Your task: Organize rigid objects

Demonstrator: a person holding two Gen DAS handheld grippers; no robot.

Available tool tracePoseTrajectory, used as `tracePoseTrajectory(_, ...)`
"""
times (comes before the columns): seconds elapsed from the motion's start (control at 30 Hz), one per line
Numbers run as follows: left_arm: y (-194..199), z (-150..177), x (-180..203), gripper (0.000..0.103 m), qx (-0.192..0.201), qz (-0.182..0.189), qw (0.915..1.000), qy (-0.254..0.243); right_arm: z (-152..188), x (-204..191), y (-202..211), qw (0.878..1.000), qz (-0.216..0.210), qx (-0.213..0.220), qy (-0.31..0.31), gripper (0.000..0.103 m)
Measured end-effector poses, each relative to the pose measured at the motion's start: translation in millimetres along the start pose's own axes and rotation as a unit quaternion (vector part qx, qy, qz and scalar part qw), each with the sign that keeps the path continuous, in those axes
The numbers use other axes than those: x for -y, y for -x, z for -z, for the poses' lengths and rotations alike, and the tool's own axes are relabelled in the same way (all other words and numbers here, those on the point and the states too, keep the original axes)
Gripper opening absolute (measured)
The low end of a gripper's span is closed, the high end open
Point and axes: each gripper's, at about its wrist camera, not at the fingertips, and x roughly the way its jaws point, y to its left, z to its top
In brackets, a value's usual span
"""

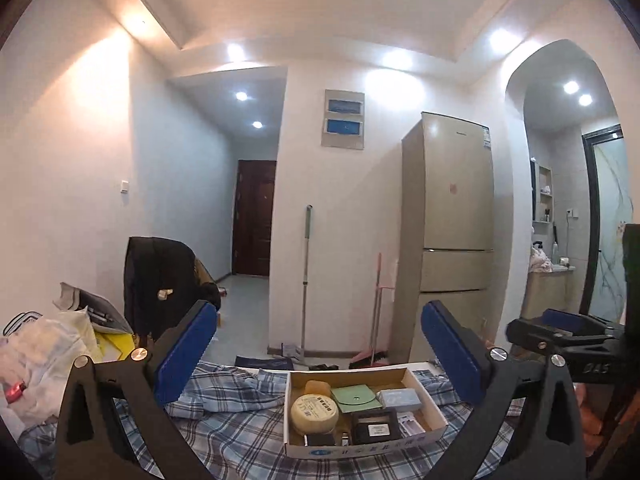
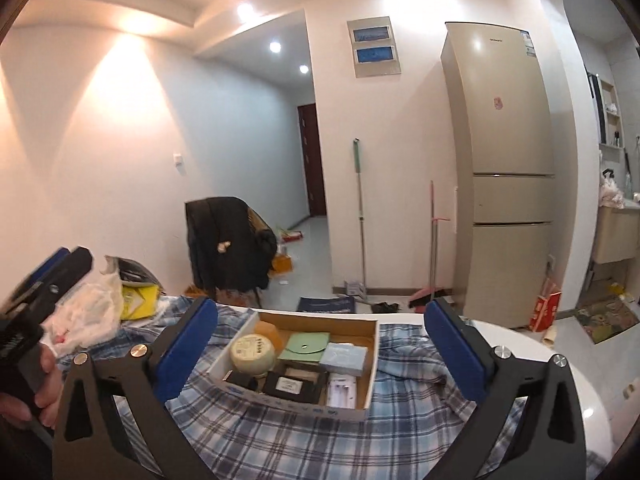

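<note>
Claws both spread wide, empty | left claw [image 1: 318, 354], right claw [image 2: 320, 346] | shallow white cardboard box [image 2: 374, 354] of small items dead ahead on plaid-covered surface [image 2: 280, 440], long axis running away | right claw nearer

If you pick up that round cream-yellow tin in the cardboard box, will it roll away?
The round cream-yellow tin lies flat on its wide face, so it probably stays put. Tipped onto its curved rim, it could roll. It looks stiff and smooth, maybe slippery, and the shallow cardboard box walls and close neighbours would likely stop it.
</note>
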Motion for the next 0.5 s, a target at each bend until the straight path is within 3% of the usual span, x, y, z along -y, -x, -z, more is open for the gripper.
tracePoseTrajectory(0.27,8,33,-7,0.103,-0.006,0.008,0.9999,0.004,21,-1,18,0.999,0.007,0.052,0.005,0.103)
tracePoseTrajectory(0.37,2,49,-8,0.103,-0.028,0.005,0.9996,-0.003,34,-1,21,0.997,0.013,0.070,0.003,0.103)
tracePoseTrajectory(0.5,1,64,-9,0.103,-0.035,0.006,0.9994,0.001,51,-2,13,0.998,0.017,0.060,-0.005,0.103)
